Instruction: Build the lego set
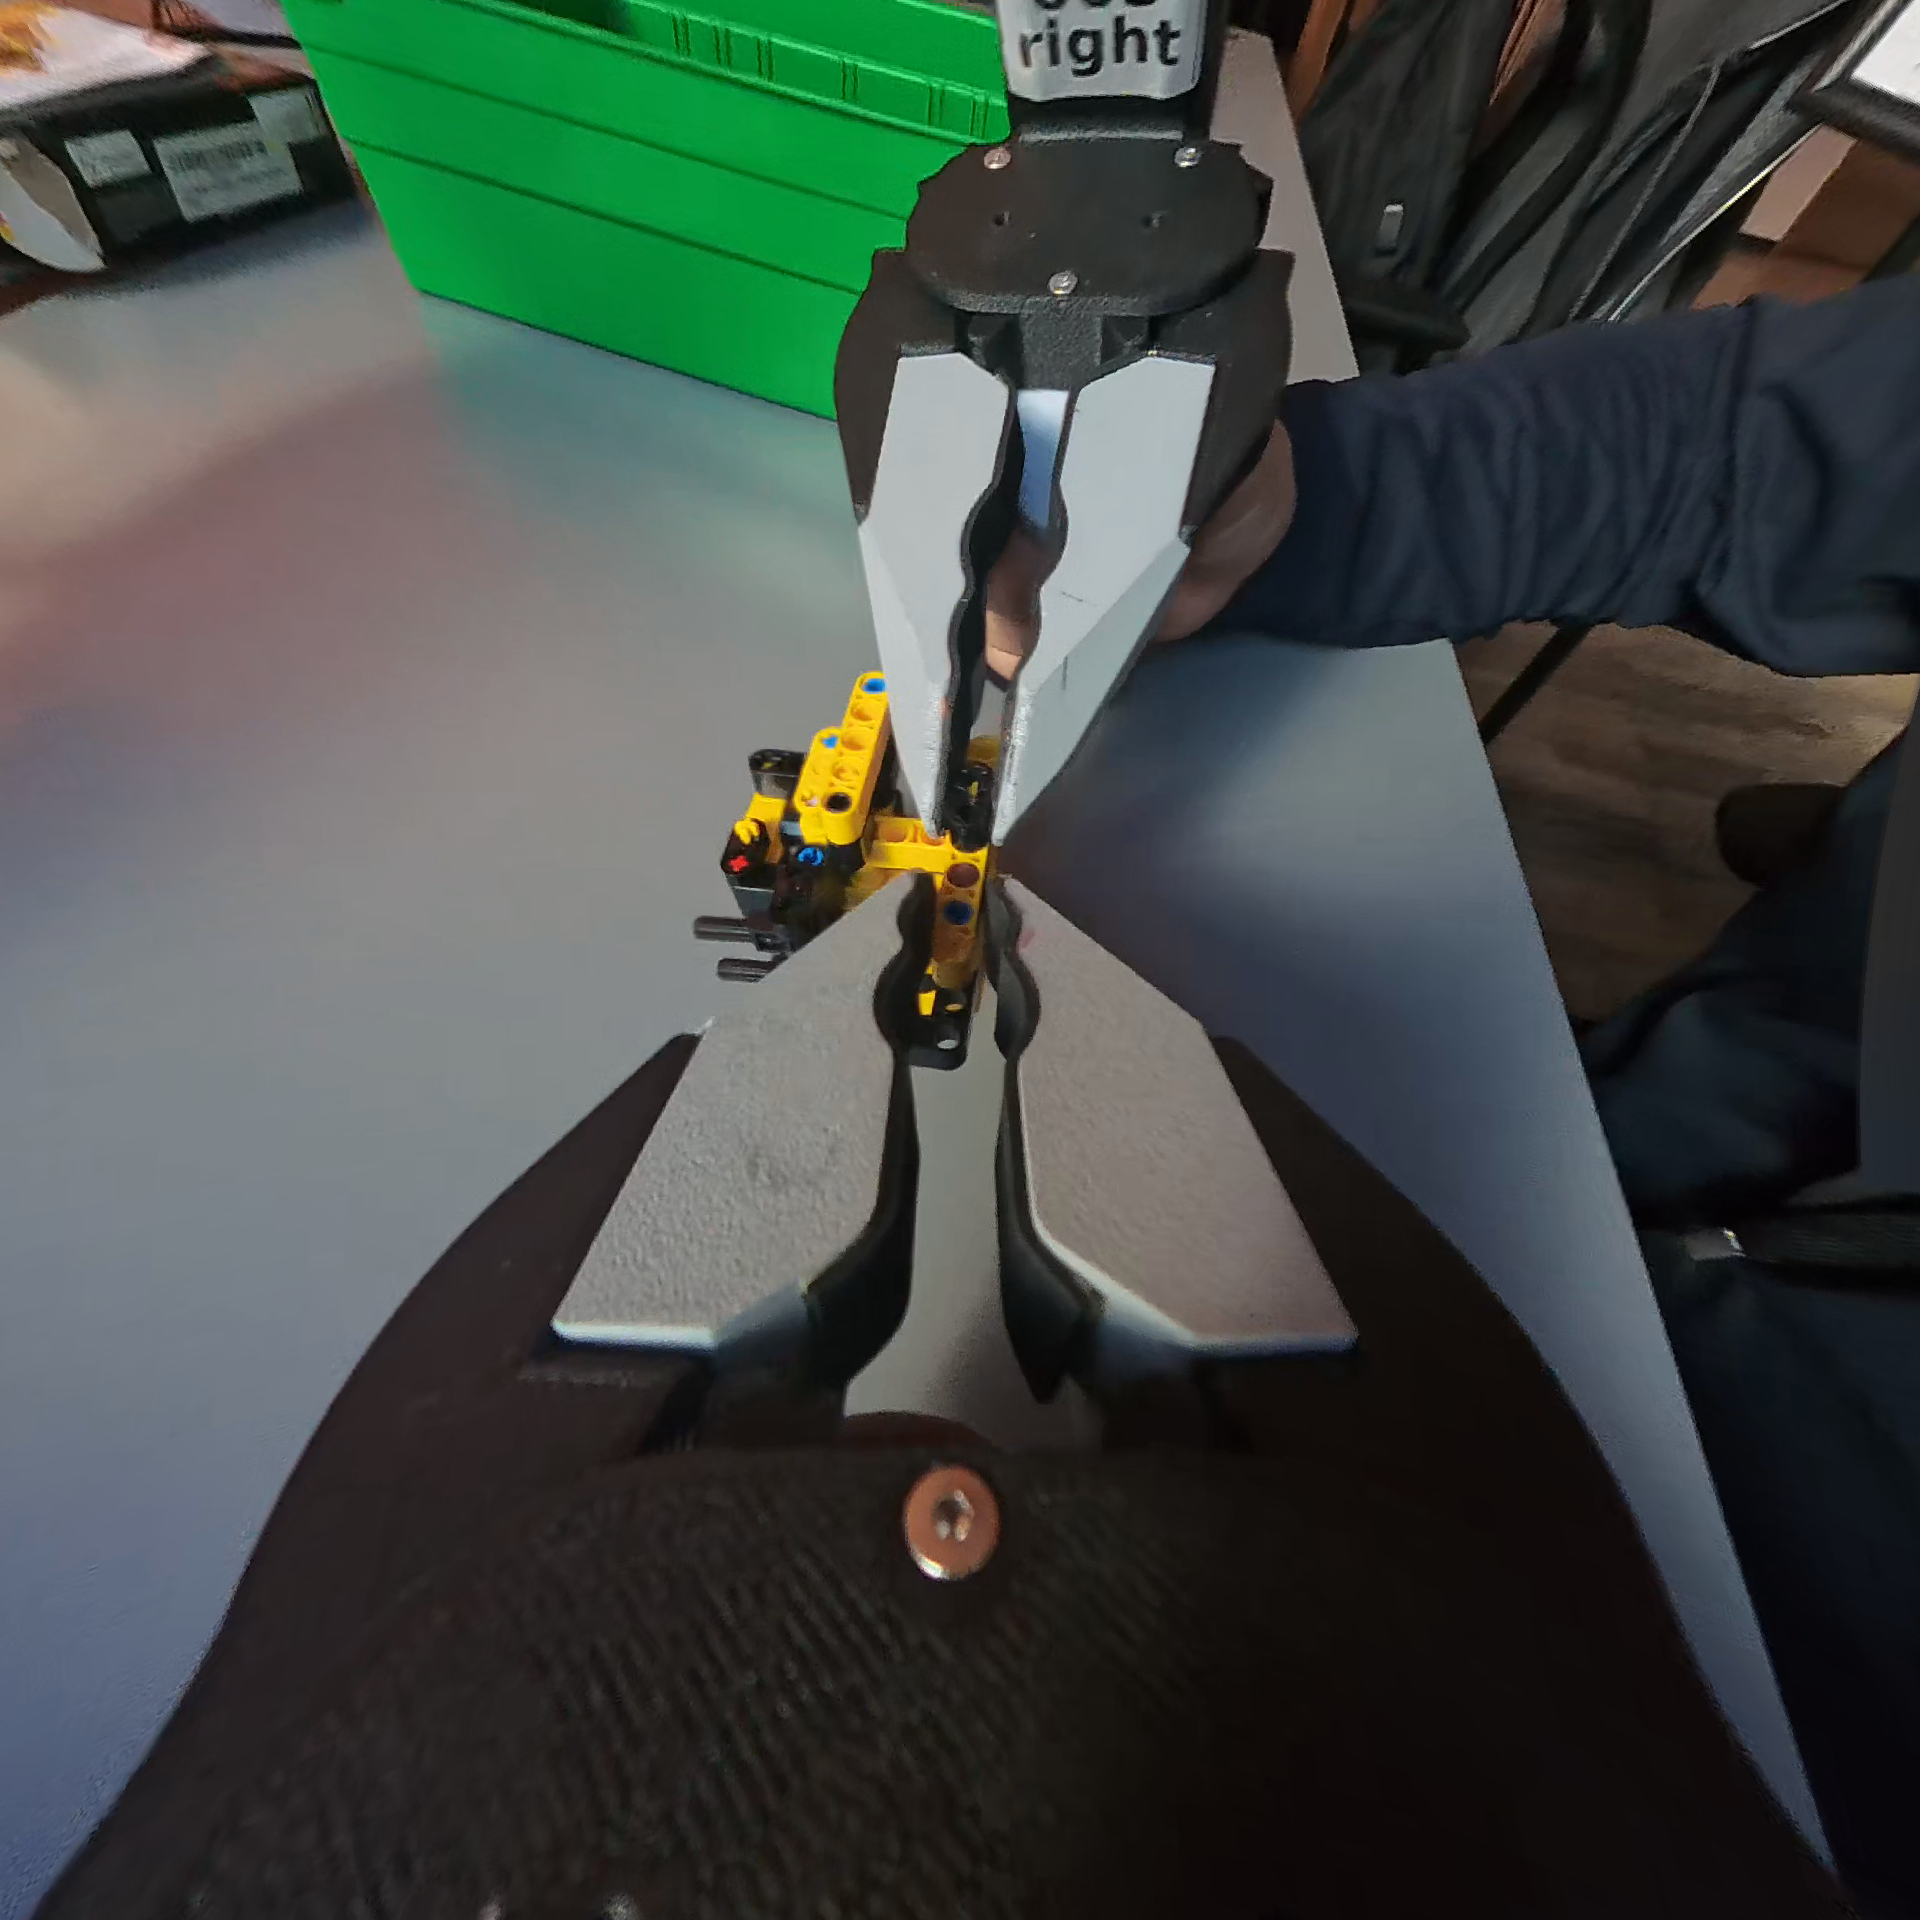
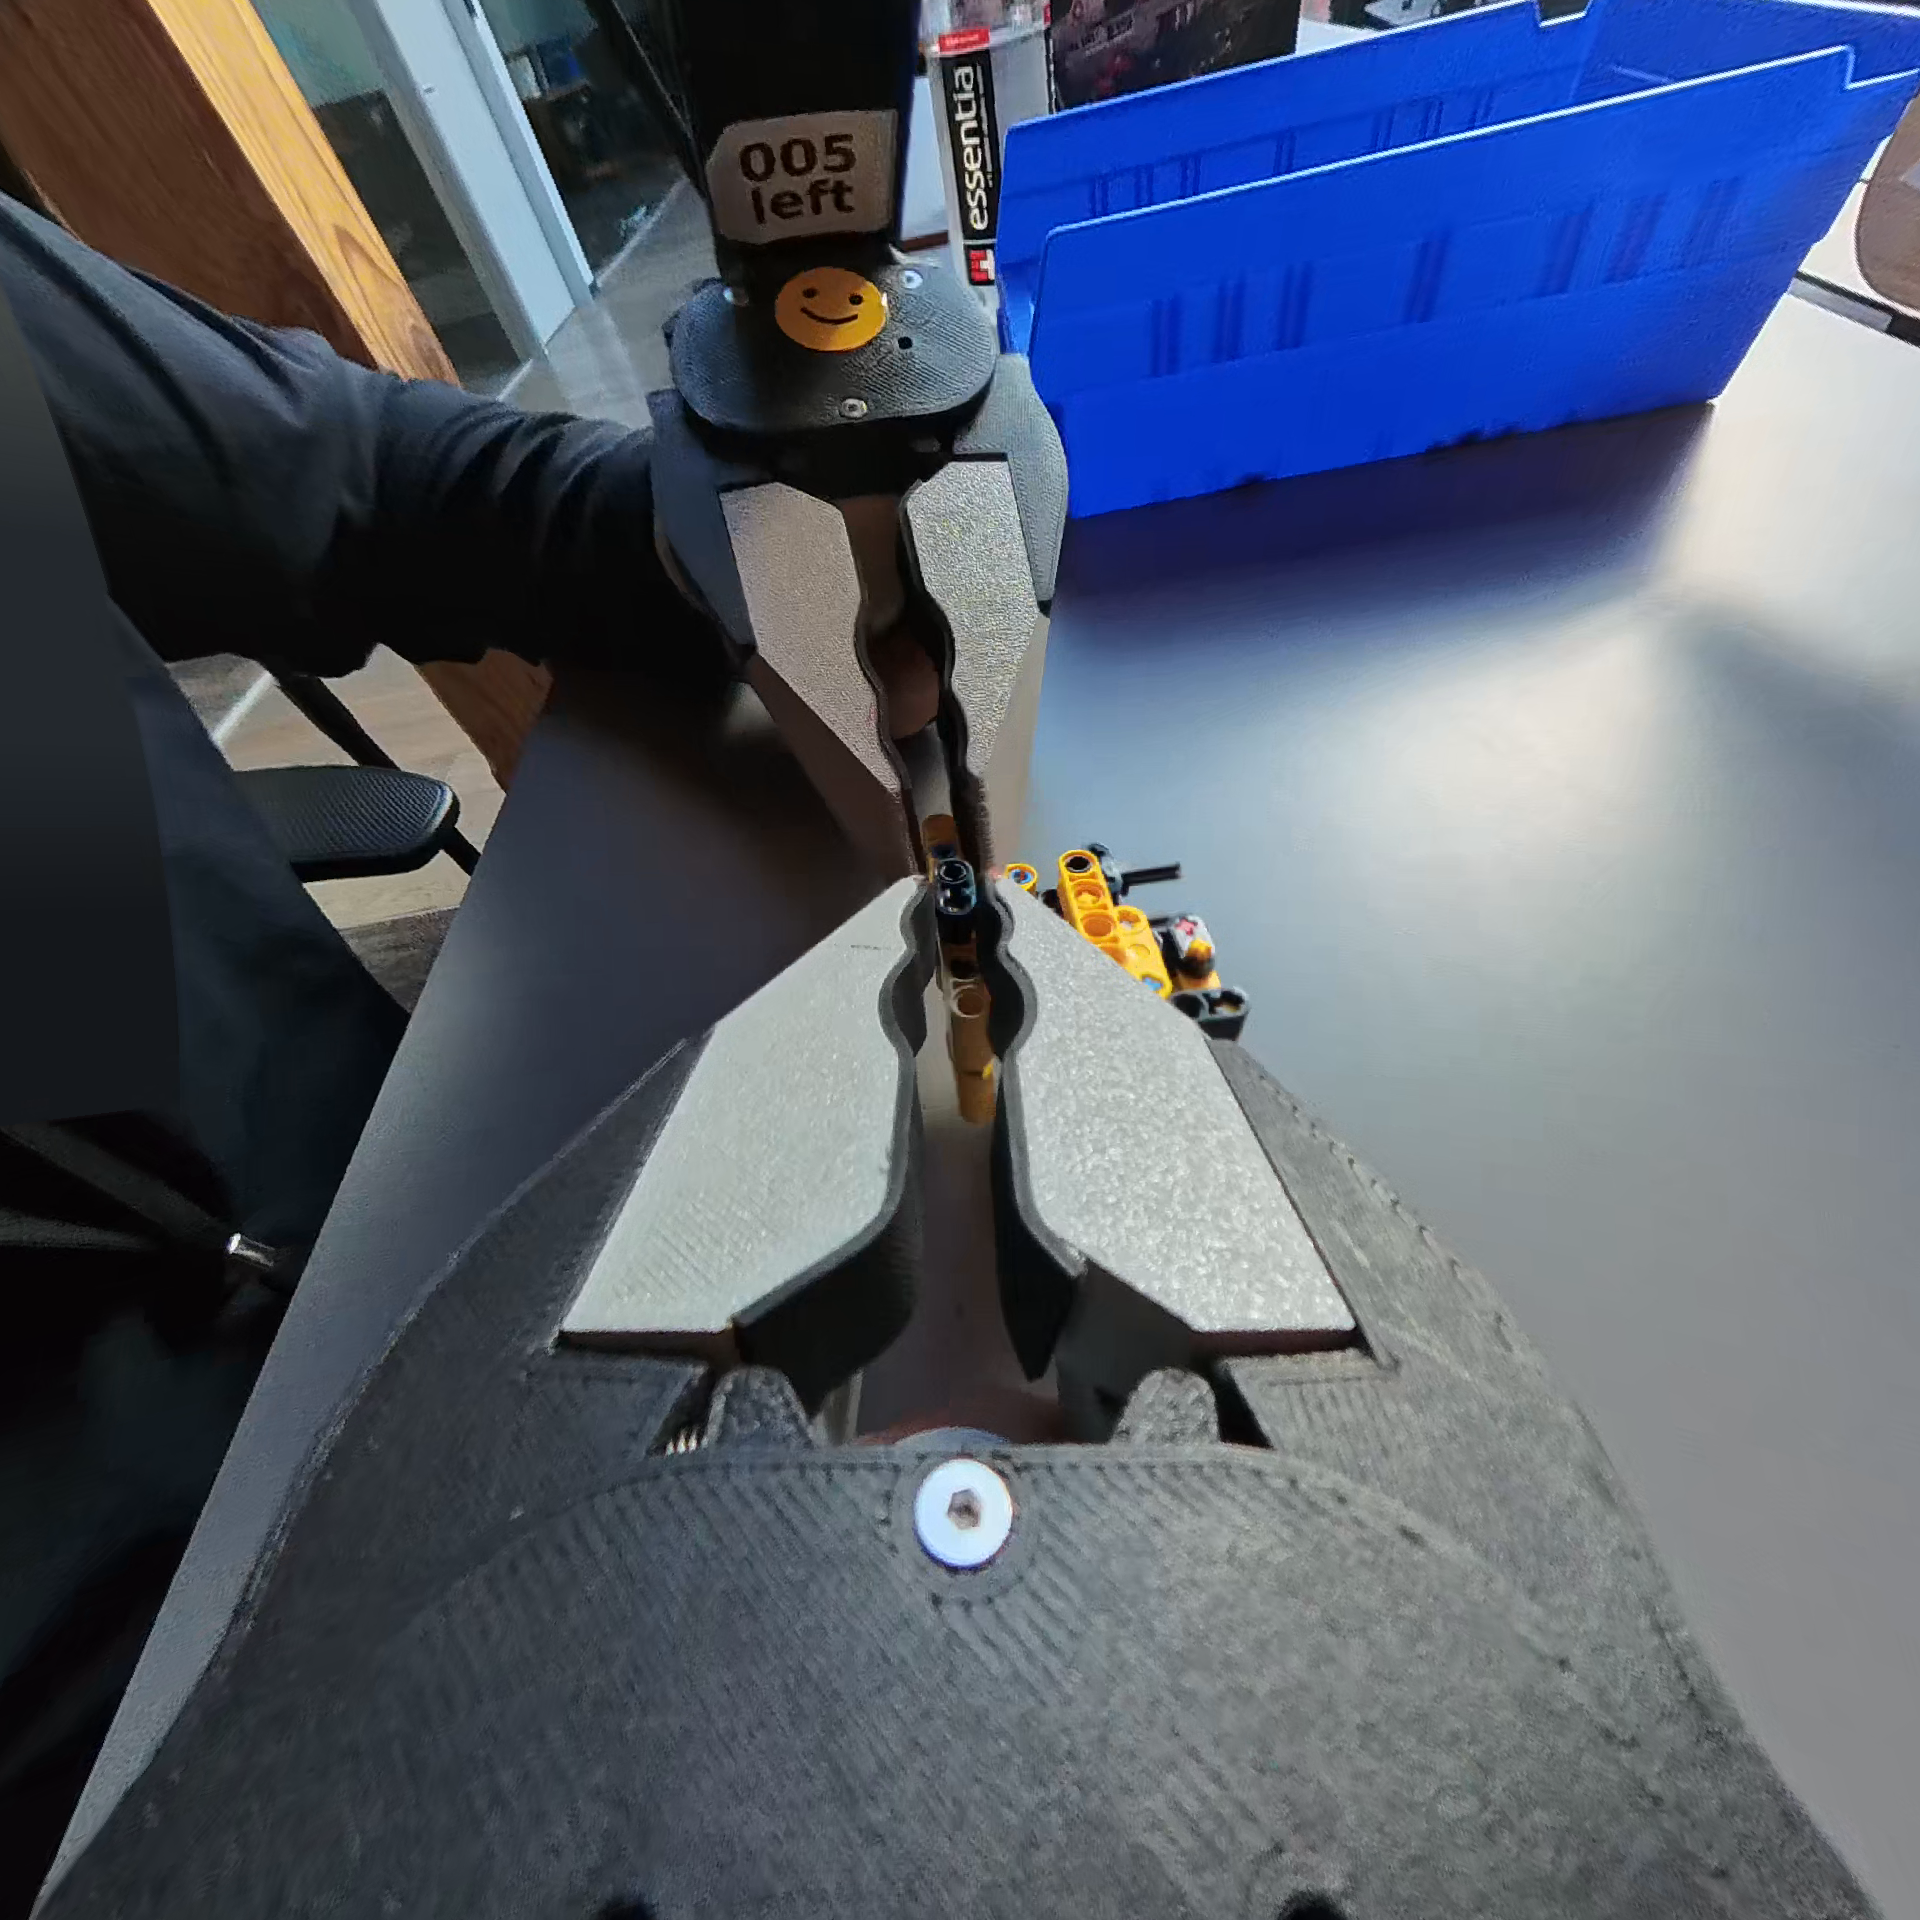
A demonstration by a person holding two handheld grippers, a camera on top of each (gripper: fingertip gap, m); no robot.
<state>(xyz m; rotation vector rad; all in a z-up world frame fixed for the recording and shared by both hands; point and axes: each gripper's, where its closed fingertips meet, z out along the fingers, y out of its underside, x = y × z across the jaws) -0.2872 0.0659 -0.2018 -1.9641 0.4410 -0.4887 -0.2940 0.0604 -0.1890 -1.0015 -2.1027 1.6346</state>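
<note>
A yellow and black Lego model [image 1: 831,821] is held just above the grey table [image 1: 312,831], near its edge. My left gripper [image 1: 951,899] is shut on a yellow beam [image 1: 956,935] that sticks out of the model. My right gripper [image 1: 968,826] comes in from the far side, tip to tip with the left, and is shut on a black connector [image 1: 968,795] at the beam's end. In the right wrist view my right gripper [image 2: 961,896] holds the black connector [image 2: 954,891], with a yellow beam [image 2: 971,1039] between its fingers. The left gripper [image 2: 940,831] faces it, and the model [image 2: 1122,935] lies to the right.
A green bin [image 1: 644,208] stands at the back in the left wrist view, with dark boxes [image 1: 156,156] to its left. A blue bin [image 2: 1403,312] and a bottle [image 2: 971,156] stand behind in the right wrist view. The table edge [image 1: 1507,831] and a chair armrest [image 2: 353,821] are close by.
</note>
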